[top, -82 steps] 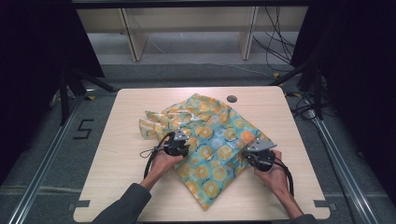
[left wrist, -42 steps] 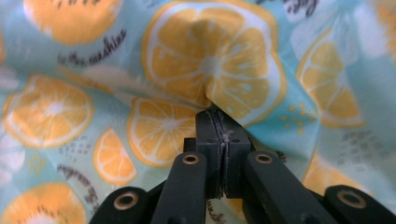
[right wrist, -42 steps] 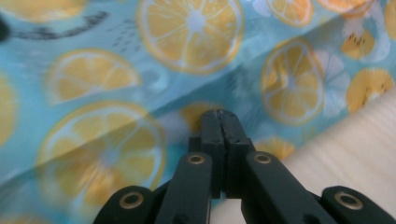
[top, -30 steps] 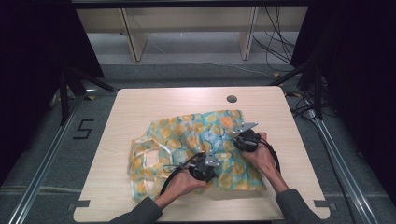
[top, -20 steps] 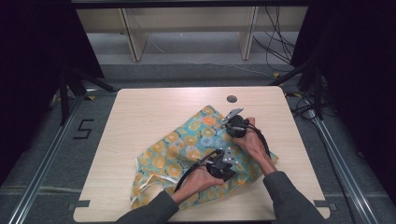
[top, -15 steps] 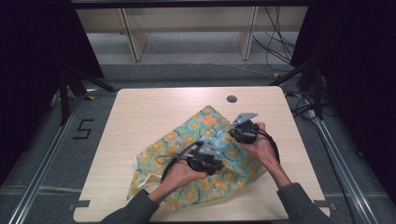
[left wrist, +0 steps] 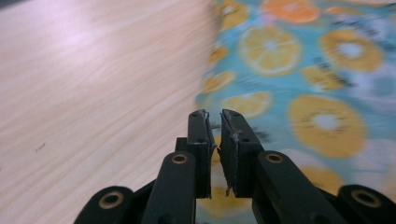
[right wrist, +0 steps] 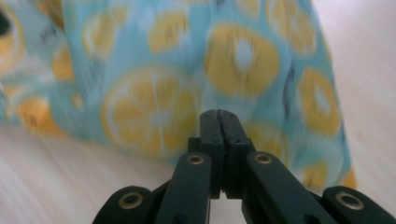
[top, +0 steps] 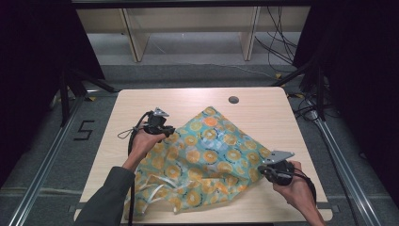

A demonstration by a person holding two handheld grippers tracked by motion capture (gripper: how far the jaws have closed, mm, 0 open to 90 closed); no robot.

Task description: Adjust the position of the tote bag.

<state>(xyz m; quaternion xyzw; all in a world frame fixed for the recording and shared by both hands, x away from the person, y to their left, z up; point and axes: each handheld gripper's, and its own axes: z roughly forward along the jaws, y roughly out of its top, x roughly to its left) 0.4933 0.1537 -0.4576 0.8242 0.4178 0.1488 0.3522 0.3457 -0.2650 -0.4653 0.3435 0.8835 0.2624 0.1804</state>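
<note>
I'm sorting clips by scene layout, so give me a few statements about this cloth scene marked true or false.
1. The cloth has an orange-slice print on a blue-green ground. True.
2. The cloth hangs over the far edge of the table. False: it lies on the near half, and the far edge is bare.
3. The left gripper is at the cloth's left edge and the right gripper at its right corner. True.
4. In the right gripper view the jaws stand wide apart. False: they are pressed together.
5. A small dark round spot sits on the table beyond the cloth. True.
6. The table is glass. False: it is pale wood grain.
</note>
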